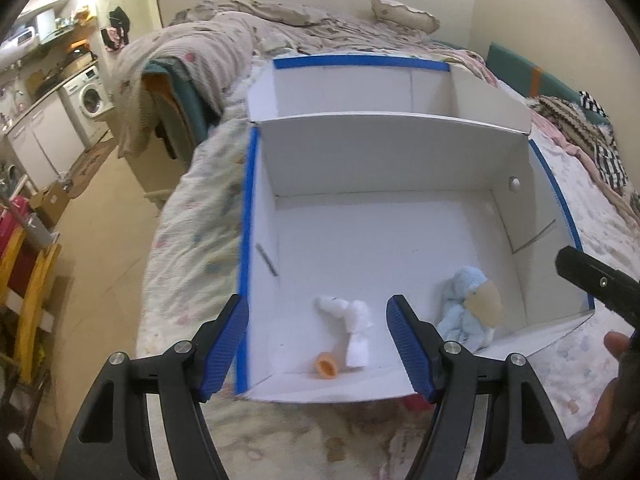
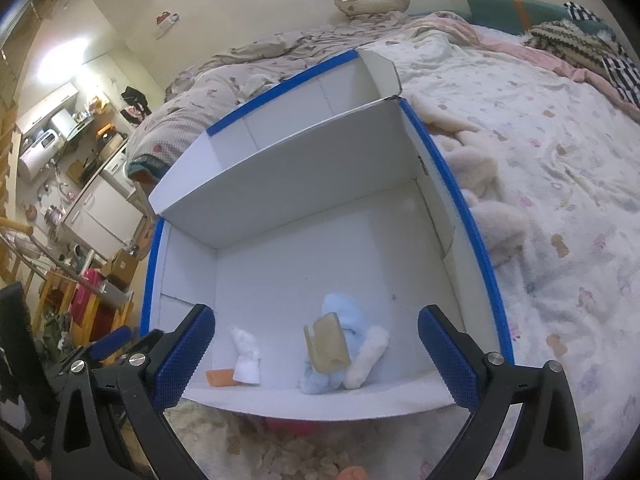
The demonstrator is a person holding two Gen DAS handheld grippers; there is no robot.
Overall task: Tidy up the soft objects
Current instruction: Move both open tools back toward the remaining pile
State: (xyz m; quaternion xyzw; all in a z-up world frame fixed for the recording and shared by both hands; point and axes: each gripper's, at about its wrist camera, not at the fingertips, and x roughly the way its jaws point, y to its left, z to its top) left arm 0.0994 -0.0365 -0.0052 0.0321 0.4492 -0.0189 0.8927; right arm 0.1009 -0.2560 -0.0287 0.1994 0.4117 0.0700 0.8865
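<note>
A white cardboard box (image 1: 360, 240) with blue-taped rims lies on the bed; it also shows in the right wrist view (image 2: 320, 264). In its near compartment lie a white soft toy with an orange end (image 1: 348, 324) (image 2: 245, 356) and a light blue plush with a tan face (image 1: 468, 312) (image 2: 332, 344). A cream roll (image 2: 368, 356) lies against the blue plush. My left gripper (image 1: 318, 344) is open and empty above the box's near edge. My right gripper (image 2: 316, 360) is open and empty above the same edge.
A fluffy cream blanket (image 2: 476, 176) lies beside the box's right wall. Crumpled bedding and a pillow (image 1: 404, 14) lie behind the box. The bed's left edge drops to the floor, with a washing machine (image 1: 92, 98) and a yellow wooden frame (image 1: 28, 288) beyond.
</note>
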